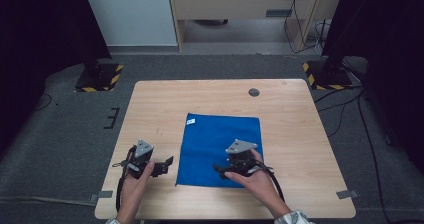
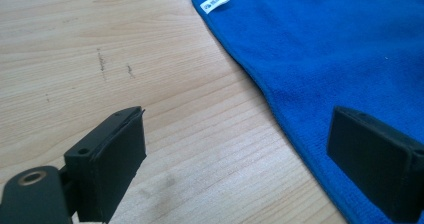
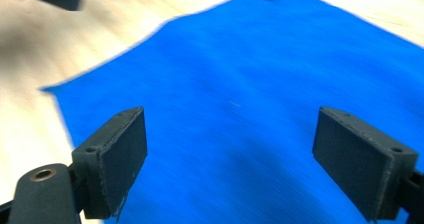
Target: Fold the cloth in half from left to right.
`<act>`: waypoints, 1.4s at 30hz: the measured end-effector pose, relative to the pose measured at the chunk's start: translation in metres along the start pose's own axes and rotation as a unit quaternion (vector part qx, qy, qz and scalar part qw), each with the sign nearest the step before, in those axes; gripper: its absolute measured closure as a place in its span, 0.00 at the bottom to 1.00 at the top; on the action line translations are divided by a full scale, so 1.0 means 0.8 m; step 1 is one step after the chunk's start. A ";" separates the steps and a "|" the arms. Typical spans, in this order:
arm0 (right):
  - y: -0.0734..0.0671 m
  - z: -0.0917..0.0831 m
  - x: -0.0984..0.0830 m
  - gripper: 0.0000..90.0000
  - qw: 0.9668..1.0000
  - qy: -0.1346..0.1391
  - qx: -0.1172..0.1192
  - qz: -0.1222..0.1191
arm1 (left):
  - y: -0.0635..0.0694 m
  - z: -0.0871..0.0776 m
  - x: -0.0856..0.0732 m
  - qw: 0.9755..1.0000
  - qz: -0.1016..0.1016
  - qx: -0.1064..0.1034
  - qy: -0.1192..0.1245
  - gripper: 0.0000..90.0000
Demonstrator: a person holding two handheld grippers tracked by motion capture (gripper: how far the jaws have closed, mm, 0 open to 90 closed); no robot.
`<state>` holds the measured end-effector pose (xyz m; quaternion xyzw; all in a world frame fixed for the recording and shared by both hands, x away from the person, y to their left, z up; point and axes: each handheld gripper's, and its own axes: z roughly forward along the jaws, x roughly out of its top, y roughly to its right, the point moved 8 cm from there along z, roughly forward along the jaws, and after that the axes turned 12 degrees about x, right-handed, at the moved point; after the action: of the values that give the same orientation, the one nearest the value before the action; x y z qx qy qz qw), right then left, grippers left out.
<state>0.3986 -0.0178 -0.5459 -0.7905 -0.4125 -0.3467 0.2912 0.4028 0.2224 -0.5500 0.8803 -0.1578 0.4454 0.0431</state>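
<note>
Left gripper (image 1: 169,162) is hovering at the cloth's (image 1: 220,146) near-left edge, fingers (image 2: 112,159) spread wide, holding nothing. Right gripper (image 1: 220,170) is sitting over the cloth's near part, fingers (image 3: 117,154) also wide apart, empty. Blue cloth is lying flat mid-surface (image 1: 295,129), white tag (image 1: 190,121) at its far-left corner.

Your workspace: a light wooden table (image 1: 295,134) with a round dark grommet (image 1: 254,92) near its far edge, standing on grey carpet (image 1: 60,134). Two black stands on yellow-and-black striped bases (image 1: 99,77) flank it. Beyond you, a pale wall panel (image 1: 130,14), wooden furniture (image 1: 240,4) and trailing cables (image 1: 350,109).
</note>
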 end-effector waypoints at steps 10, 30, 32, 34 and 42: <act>-0.051 0.050 0.023 0.40 0.999 -0.020 0.044 -0.025 | -0.022 0.001 0.000 1.000 -0.013 0.017 0.004 0.09; -0.118 0.096 0.032 0.81 0.991 -0.040 0.105 -0.068 | -0.045 -0.003 -0.002 0.998 -0.043 0.043 0.008 0.10; -0.122 0.101 0.031 0.81 0.991 -0.043 0.104 -0.072 | -0.045 -0.003 -0.002 0.998 -0.043 0.042 0.008 0.10; -0.124 0.107 0.029 0.78 0.991 -0.048 0.102 -0.075 | -0.044 -0.003 -0.002 0.998 -0.043 0.041 0.008 0.10; -0.115 0.125 0.018 0.55 0.992 -0.072 0.079 -0.069 | -0.042 -0.002 -0.003 0.998 -0.042 0.037 0.005 0.10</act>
<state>0.3568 0.1087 -0.5774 -0.7576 -0.5119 -0.2747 0.2975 0.4109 0.2554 -0.5487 0.8849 -0.1033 0.4533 0.0298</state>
